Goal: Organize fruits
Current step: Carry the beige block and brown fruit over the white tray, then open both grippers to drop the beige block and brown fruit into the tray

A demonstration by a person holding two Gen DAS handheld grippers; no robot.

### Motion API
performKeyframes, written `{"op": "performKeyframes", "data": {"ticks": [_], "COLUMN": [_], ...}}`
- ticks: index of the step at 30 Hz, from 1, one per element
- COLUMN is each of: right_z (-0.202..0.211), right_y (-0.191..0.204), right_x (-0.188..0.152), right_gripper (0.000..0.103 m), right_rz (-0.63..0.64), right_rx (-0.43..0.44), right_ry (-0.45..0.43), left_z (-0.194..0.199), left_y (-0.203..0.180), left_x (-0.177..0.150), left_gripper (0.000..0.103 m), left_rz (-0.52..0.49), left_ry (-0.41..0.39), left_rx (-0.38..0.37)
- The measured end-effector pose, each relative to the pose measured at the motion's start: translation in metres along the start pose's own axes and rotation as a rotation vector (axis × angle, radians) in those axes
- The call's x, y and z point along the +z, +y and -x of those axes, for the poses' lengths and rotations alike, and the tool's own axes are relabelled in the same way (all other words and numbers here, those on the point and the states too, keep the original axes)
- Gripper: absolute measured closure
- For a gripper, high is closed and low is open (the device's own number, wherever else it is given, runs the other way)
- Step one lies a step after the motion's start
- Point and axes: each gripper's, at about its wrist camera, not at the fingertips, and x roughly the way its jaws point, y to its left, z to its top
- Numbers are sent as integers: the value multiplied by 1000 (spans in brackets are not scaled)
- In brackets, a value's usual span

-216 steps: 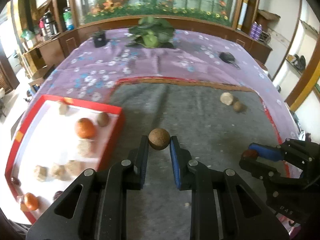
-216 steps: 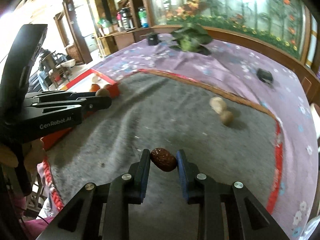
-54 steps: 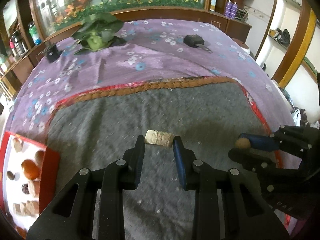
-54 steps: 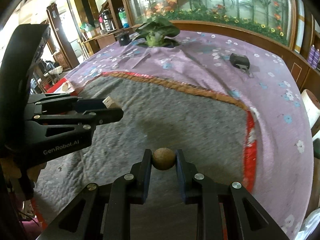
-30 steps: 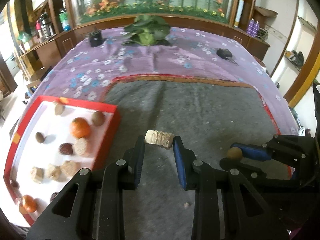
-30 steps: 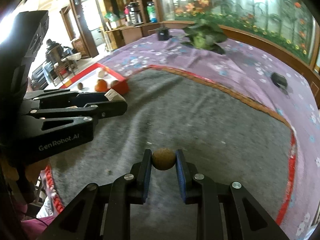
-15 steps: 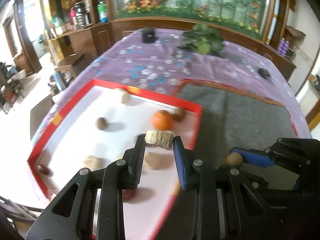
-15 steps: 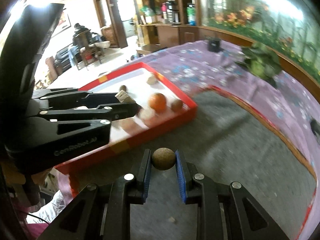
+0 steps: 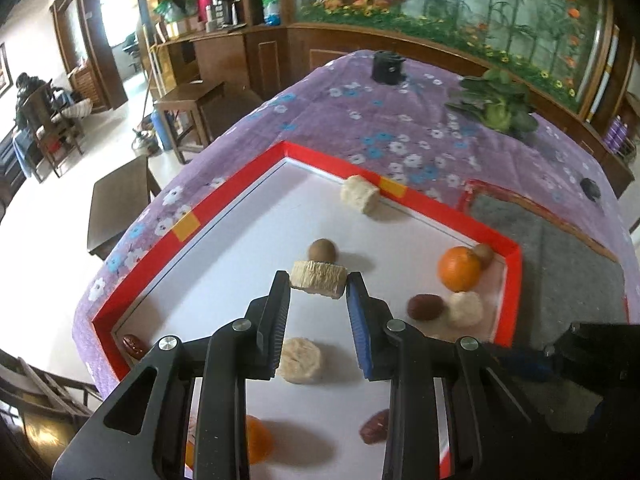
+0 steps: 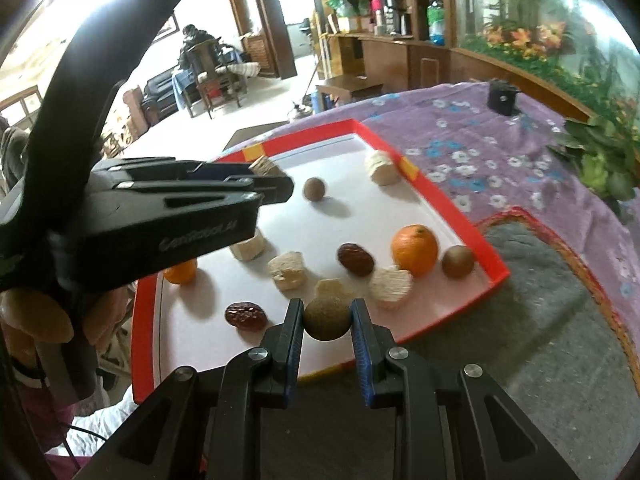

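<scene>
Left wrist view has the left gripper [image 9: 319, 280] clamped on a pale fibrous chunk [image 9: 318, 279], held up over the white floor of the red tray [image 9: 236, 196], right above a small brown round fruit [image 9: 322, 250]. Over on the right wrist view, the right gripper [image 10: 326, 318] is squeezing a brown ball-shaped fruit [image 10: 327, 317] at the tray's near edge, with an orange [image 10: 414, 250] and a dark date [image 10: 355, 259] lying inside.

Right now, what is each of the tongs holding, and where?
Left tongs clamp a pale ridged fruit chunk by its two ends; right tongs pinch a round brown fruit across its middle.
</scene>
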Motion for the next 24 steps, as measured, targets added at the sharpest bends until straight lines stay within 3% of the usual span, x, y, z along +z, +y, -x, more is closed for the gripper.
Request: {"op": "performKeyframes", "data": {"ticks": [10,15,20,24], "right_z": [-16,-16,-7,4], "right_y": [6,3,6,4], "right_x": [-1,-3,-5,-6], "right_gripper": [80,74,73,69], "right_rz": [2,-32,-34,-55], "right_rx": [25,51,43,20], "right_ry": [33,21,4,-38], "left_z": [-17,-19,-14,-5], "left_y": [2,1,0,-3], "left_x": [-3,-4,-6,-9], "left_gripper": [75,75,47,47], "left_rz": [22,25,28,20], "left_ry": [41,53,28,3], "left_rx": [32,36,45,58]}}
